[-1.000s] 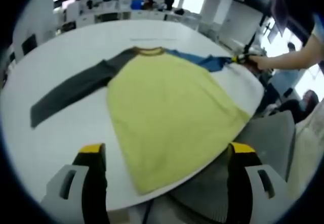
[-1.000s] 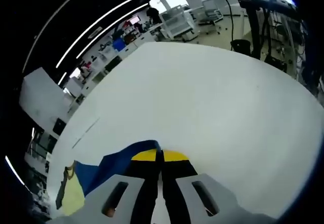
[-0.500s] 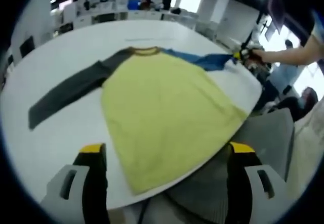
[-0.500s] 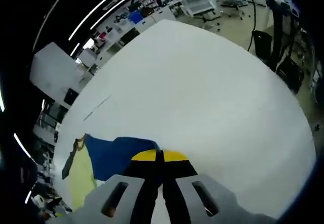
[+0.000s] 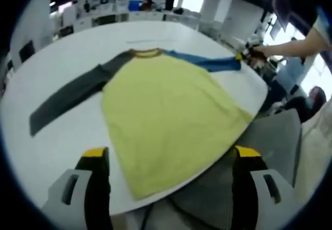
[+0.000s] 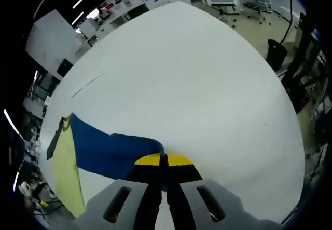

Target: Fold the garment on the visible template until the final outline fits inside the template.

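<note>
A long-sleeved shirt lies flat on the white table. Its body is yellow, with one dark grey sleeve stretched out to the left and one blue sleeve reaching right. My left gripper is open over the table's near edge, just short of the shirt's hem, holding nothing. My right gripper is shut on the cuff of the blue sleeve, which runs back toward the yellow body. In the left gripper view that gripper shows at the table's right edge, held by a person's hand.
A grey chair stands by the table's near right edge. Desks, shelves and people fill the office behind the table. The hem's right corner hangs near the table's rim.
The right gripper has drawn the blue sleeve out straighter, away from the shirt body. The left gripper's view has shifted only slightly; it stays open.
</note>
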Motion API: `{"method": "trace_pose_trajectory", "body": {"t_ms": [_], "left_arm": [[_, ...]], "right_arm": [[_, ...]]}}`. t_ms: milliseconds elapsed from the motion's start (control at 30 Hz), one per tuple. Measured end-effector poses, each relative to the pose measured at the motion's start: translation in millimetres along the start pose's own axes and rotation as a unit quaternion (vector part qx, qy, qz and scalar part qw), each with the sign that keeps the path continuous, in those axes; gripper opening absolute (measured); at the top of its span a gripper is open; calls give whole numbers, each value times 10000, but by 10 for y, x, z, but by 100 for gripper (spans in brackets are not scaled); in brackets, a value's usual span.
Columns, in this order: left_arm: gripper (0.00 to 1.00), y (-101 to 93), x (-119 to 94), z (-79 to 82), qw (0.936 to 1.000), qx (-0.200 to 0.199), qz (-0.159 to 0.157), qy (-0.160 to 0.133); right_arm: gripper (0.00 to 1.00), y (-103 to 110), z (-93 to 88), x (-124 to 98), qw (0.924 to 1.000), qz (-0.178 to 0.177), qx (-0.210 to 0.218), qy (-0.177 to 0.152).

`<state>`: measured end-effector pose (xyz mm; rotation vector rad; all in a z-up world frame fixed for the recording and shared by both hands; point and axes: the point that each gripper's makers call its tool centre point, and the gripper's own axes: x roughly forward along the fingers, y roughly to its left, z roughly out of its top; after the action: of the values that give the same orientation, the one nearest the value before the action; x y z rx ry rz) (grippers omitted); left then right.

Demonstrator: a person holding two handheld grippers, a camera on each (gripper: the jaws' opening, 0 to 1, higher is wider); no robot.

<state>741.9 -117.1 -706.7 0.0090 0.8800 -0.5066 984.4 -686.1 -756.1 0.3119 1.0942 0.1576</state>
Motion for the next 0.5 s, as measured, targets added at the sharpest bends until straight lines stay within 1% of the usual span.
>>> {"method": "trace_pose_trajectory", "body": {"t_ms": [33,67,100,133,200,233,300,333,367,400,433,500], "left_arm": [[95,5,-3,-8,10000,-8,12,15],[95,13,-5,-17,10000,-14,24,29],[95,19,-7,-24,10000,-20,33,44],[95,27,-9,-29,10000,-26,50,54],[95,37,-8,-40,9999,-46,71,85],[95,40,-5,-44,9999,-49,80,96],[95,38,8,-48,9999,-58,86,124],[95,35,18,-48,9999,-57,84,134],[95,30,33,-46,9998,-56,80,145],[95,27,44,-44,9998,-55,77,150],[95,19,64,-39,9998,-56,62,155],[95,-3,99,-32,9998,-34,24,180]], "right_arm": [[1,-55,15,100,10000,-21,32,42],[1,-87,10,152,9999,-53,83,101],[1,-49,-28,93,9999,-75,86,119],[1,-48,-51,99,9997,-108,108,170],[1,-109,-105,151,9988,-196,215,394],[1,-135,-100,171,9986,-243,115,444],[1,-189,-153,206,9977,-346,19,584],[1,-195,-156,212,9976,-359,-9,590],[1,-170,-98,170,9982,-345,-10,488],[1,-160,-81,149,9982,-339,7,488],[1,-132,-92,144,9983,-339,-136,456],[1,-146,-105,165,9982,-358,-179,452]]}}
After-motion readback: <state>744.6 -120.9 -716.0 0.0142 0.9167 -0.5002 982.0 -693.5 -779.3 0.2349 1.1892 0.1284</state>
